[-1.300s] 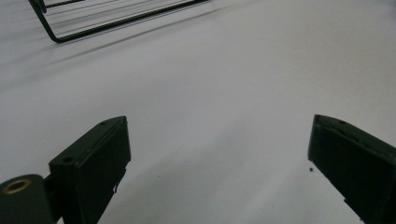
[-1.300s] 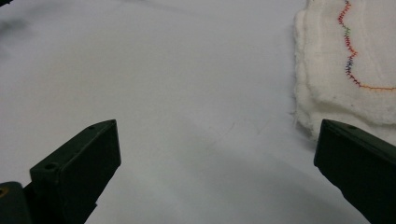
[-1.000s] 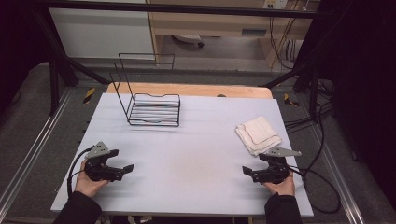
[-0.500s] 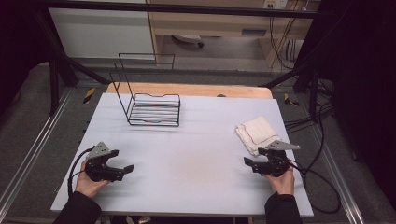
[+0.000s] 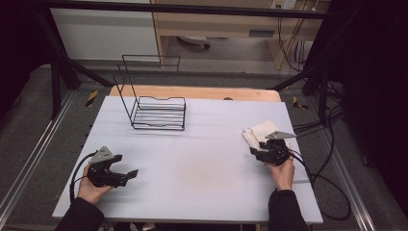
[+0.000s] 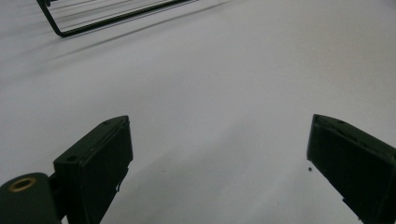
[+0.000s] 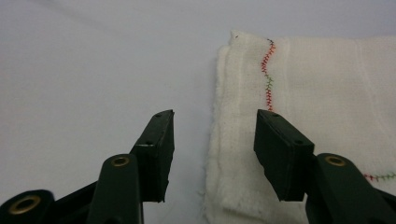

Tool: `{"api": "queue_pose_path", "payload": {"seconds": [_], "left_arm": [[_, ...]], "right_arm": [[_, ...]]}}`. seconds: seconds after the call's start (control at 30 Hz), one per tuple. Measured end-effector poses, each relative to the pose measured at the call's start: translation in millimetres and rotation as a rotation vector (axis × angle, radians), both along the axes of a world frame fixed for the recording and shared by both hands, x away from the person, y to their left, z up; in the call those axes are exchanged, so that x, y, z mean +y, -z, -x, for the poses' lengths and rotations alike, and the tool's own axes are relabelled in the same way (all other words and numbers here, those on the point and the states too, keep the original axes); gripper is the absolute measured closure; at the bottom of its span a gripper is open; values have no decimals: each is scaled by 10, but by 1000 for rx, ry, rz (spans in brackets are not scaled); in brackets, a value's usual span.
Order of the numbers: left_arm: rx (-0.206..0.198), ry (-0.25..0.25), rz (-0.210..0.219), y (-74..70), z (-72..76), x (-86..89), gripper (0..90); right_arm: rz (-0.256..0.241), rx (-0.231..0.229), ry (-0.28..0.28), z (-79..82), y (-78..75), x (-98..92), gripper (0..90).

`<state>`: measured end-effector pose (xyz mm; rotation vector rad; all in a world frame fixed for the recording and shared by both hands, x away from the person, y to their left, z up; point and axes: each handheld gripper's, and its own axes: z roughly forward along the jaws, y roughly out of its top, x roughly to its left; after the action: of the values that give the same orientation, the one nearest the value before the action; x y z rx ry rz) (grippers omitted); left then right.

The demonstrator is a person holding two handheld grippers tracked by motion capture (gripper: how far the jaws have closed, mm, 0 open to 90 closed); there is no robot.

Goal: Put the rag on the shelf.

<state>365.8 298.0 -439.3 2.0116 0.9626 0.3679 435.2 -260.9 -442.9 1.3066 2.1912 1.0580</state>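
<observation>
1. Counter [image 5: 202,159]: slick, so the cloth may slide.
2. Rack [image 5: 159,113]: far corner, no hazard.
3. Cloth [image 7: 327,107]: right edge, layered; may snag one ply.
4. Right hand-held gripper [image 7: 212,154]: spread astride its hem.
5. Left hand-held gripper [image 6: 219,168]: spread, empty.

Looks down and forward from above the near edge, far off, over the whole tabletop [image 5: 202,159]. Rides low on the left claw [image 6: 219,154], skimming bare surface toward the wire rack [image 6: 93,21], shared with the high view. Sits close over the white cloth [image 7: 317,107] on the right claw [image 7: 212,140], likewise shared.
</observation>
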Motion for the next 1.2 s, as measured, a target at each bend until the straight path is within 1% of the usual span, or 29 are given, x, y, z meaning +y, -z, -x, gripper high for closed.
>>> {"api": "queue_pose_path", "payload": {"seconds": [0.07, 0.1, 0.13, 0.27, 0.3, 0.37, 0.43, 0.53, 0.8, 0.93, 1.03, 1.13, 1.2], "left_arm": [[1, 1, -4, 2, 0, -3, 69], [1, 1, -4, 2, 0, -3, 69], [1, 0, -4, 2, 0, -2, 70], [2, -2, -2, 4, 1, -5, 71], [2, -2, -2, 4, 2, -6, 71], [0, -1, -3, 4, 2, -9, 72], [0, 0, -4, 3, 2, -10, 72], [-1, 1, -7, 5, 2, -16, 72], [1, 3, -9, 8, 1, -17, 74], [0, 3, -7, 8, 3, -17, 74], [2, 4, -9, 9, 1, -13, 75], [2, 4, -8, 9, -1, -13, 76], [2, 6, -9, 9, 0, -14, 76]], "right_arm": [[23, -2, -1, -43, 18, 15, 526], [23, -2, -1, -43, 18, 15, 526], [51, -4, -2, -80, 36, 25, 542], [70, -11, 8, -125, 56, 34, 576], [80, -17, 4, -134, 64, 34, 582], [101, -23, -3, -141, 74, 48, 593], [132, -33, -12, -142, 79, 69, 605], [166, -48, -18, -139, 87, 78, 644], [200, -56, -23, -139, 85, 93, 695], [199, -52, 3, -136, 79, 95, 768], [197, -51, 9, -139, 78, 92, 789], [182, -44, 20, -141, 74, 87, 787], [180, -46, 16, -138, 72, 81, 759]]}}
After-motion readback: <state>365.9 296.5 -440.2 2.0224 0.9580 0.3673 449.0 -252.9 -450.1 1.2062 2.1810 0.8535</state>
